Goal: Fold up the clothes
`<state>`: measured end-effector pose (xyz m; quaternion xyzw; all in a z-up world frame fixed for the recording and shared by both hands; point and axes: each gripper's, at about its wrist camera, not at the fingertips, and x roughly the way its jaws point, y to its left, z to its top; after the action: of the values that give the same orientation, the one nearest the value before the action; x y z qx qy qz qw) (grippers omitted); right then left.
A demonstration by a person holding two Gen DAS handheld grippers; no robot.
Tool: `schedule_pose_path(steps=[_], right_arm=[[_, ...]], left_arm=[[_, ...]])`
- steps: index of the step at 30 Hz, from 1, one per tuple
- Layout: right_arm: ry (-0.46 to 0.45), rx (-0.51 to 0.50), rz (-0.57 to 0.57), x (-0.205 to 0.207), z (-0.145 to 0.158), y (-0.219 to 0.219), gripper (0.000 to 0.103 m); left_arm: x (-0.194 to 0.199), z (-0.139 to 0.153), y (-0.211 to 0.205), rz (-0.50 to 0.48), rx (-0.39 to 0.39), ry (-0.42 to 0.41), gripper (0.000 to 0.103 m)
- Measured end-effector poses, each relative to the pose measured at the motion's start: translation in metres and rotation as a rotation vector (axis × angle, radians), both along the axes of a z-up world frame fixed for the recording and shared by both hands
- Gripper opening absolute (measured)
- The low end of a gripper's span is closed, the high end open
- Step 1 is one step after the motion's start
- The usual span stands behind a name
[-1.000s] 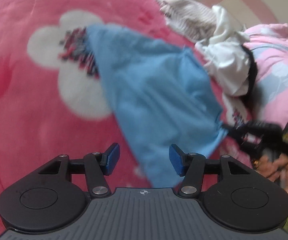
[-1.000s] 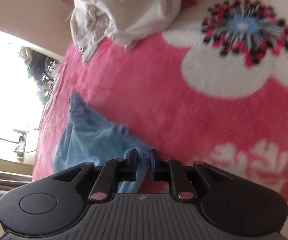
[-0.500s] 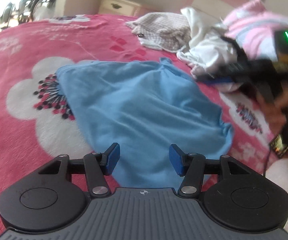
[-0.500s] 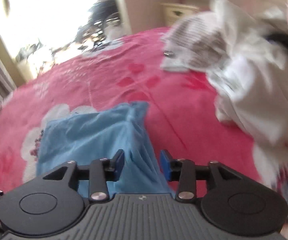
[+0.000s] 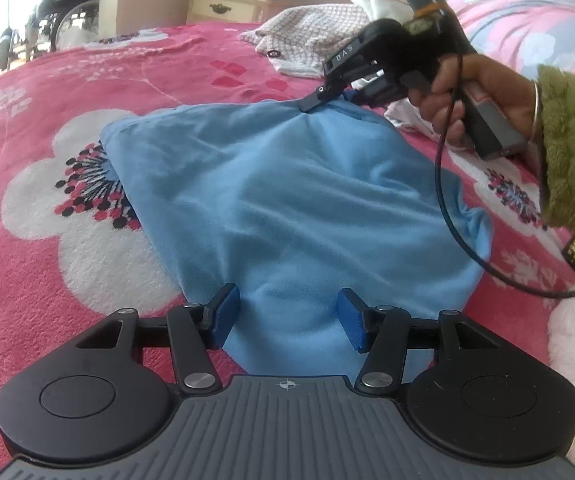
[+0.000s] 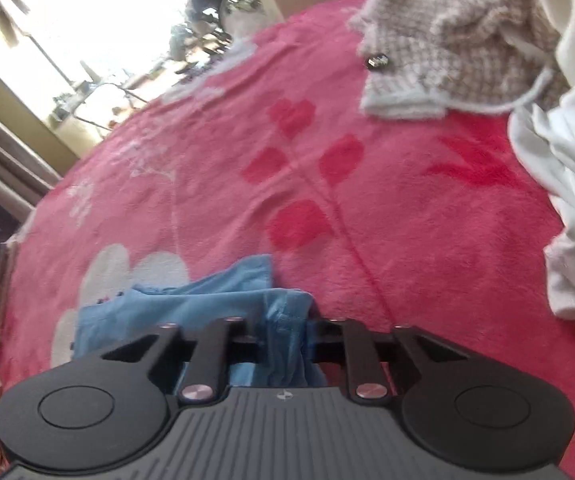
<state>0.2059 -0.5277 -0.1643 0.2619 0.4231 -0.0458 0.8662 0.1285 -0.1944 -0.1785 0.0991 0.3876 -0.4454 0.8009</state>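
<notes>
- I judge the step in hand to be laying out or folding the blue cloth (image 5: 287,208); it lies spread on the pink blanket (image 5: 27,300), wrinkled, roughly a rounded slab wider near me than at the far end.
- At the left of the scene a white flower print (image 5: 87,216) with black and red dots shows on the blanket, half covered by the cloth's left edge.
- My left gripper (image 5: 287,316) hangs over the cloth's near edge, its blue pads wide apart with nothing between them.
- For the next move I would judge that this gripper needs to drop and close on the near hem, cleanly catching the layers there.
- The cloth looks soft, thin and fleecy; I expect it to sag and bunch when lifted.
- The blanket is plush and may cling to it.
- Toward the far right, my right gripper (image 5: 327,98) sits at the cloth's far end, held in a hand (image 5: 471,92) with a fuzzy green cuff (image 5: 563,144).
- In the right wrist view, bunched blue cloth (image 6: 283,332) fills the gap between the fingers, yet the fingertips are hidden, so I cannot tell whether they pinch it.
- Far right lie a checked knit (image 6: 455,40) and a white garment (image 6: 567,168), crumpled in a heap, well apart from the blue cloth.
</notes>
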Motion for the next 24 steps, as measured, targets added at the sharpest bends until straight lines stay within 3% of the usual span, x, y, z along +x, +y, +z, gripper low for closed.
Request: schedule_pose_path(steps=[3,6,7,13,18,21,23,24], right_arm=[[-0.117,0.029,0.062,-0.007,0.012,0.003,0.011],[-0.361,0.116,0.182,-0.02,0.027,0.002,0.011],[-0.371,0.146,0.201,-0.017,0.022,-0.002,0.011],[-0.295,0.237,0.184,-0.002,-0.016,-0.022,0.011],[-0.211,0.295,0.147,0.009,-0.048,-0.038,0.013],[-0.183,0.303,0.122,0.009,-0.049,-0.045,0.021],[-0.213,0.25,0.088,0.005,-0.033,-0.046,0.044],[-0.229,0.223,0.07,0.003,-0.026,-0.046,0.044]], left_arm=[[-0.002,0.0,0.001,0.021,0.003,-0.007,0.054],[-0.004,-0.001,0.004,0.056,0.011,0.001,0.054],[-0.005,-0.001,0.005,0.063,0.016,-0.001,0.054],[-0.009,0.0,0.007,0.083,0.042,-0.008,0.054],[0.007,0.006,0.019,0.153,0.001,0.064,0.054],[0.024,0.01,0.03,0.211,-0.052,0.134,0.054],[0.035,0.01,0.035,0.247,-0.092,0.179,0.054],[0.037,0.009,0.035,0.248,-0.098,0.185,0.054]])
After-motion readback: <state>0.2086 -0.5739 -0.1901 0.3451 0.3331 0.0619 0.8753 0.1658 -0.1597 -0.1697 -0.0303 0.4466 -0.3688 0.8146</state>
